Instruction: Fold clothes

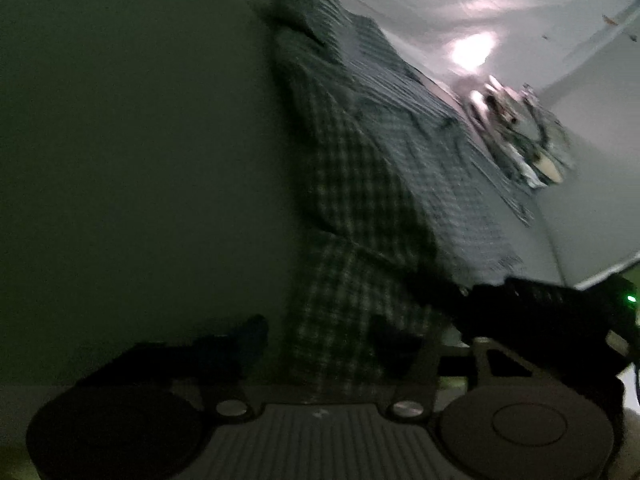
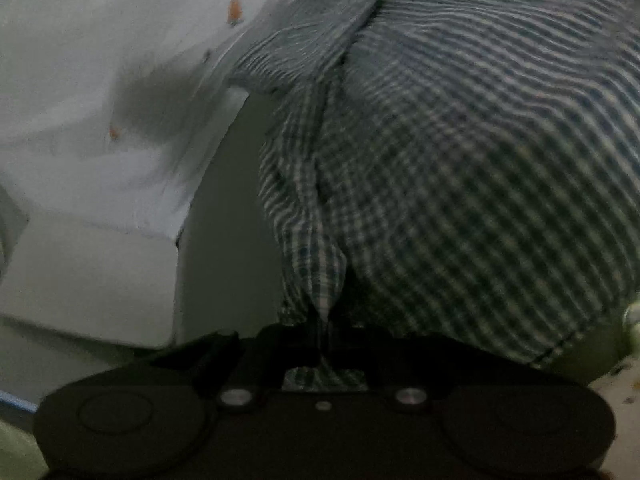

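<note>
Dim, greenish light fills the room, and a pale sheet dotted with small orange marks (image 2: 235,10) covers what looks like a bed or padded surface behind everything.

Nearest the right wrist camera, the right gripper (image 2: 322,330) has its jaws pressed together on a bunched corner of the checked shirt (image 2: 460,168), the cloth gathered into a narrow pleat that runs straight down between them. From that pinch the shirt balloons up and to the right, filling most of the view, its stitched hem curving along the lower right.

In the left wrist view, the left gripper (image 1: 320,334) has its jaws partly spread, and the same shirt (image 1: 360,208) hangs between the two dark fingers (image 1: 252,330); blur and darkness keep me from telling whether the pads press on it. To the right, the other gripper's black body with a green light (image 1: 631,299) holds the cloth. Farther off, the shirt stretches diagonally toward the collar end, with a tangle of small items (image 1: 516,120) lying on the sheet beyond.

I judge the shirt light, limp and thin, likely to sag and slip from a shallow grip. Hems, corners or the collar, where the fabric doubles, would offer the firmest hold.
</note>
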The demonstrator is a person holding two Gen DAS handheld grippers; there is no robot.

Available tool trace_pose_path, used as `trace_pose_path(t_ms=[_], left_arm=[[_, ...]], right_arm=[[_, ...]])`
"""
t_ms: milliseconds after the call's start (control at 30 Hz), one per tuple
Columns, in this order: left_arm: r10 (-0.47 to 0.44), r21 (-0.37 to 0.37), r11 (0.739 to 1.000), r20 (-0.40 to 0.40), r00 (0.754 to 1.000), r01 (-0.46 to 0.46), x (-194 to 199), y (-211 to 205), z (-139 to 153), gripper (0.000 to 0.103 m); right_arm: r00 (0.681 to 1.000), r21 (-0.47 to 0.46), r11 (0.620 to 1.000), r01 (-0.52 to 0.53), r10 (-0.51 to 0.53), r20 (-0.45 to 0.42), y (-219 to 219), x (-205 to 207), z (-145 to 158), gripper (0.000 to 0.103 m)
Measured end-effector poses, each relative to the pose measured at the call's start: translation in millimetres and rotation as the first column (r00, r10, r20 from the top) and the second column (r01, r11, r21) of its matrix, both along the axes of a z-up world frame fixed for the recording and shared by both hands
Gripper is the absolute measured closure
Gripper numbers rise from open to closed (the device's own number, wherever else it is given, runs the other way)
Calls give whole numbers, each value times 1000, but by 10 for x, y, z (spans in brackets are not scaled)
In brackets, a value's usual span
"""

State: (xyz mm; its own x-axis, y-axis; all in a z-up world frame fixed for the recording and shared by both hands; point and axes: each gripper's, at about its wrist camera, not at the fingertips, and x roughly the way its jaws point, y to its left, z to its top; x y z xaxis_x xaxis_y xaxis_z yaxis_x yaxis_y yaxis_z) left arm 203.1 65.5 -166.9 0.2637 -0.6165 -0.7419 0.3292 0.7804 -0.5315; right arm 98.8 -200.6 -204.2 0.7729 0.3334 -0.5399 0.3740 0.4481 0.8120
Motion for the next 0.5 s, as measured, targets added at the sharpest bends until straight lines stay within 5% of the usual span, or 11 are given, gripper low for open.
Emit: trace_pose_path(t_ms=[100,233,400,500], left_arm=[[-42,-57,998,-18,999,41,-25,-92,-52,61],[-55,-39,998,-61,997,53,-42,-146,-173,97],[-12,-30,1000,-81,997,10,-63,-61,-193,96],[37,-42,998,-64,997,-40,-72,38,-148,84]], right_arm=[[999,67,997,37,-37,2,-64,-80,-71,100],[998,118,991,55,-57,8,-100,-141,-134,100],[998,153,987,57,-60,15,-125,-136,-198,100],[998,181,982,59,-64,21,-137,-116,-236,100]])
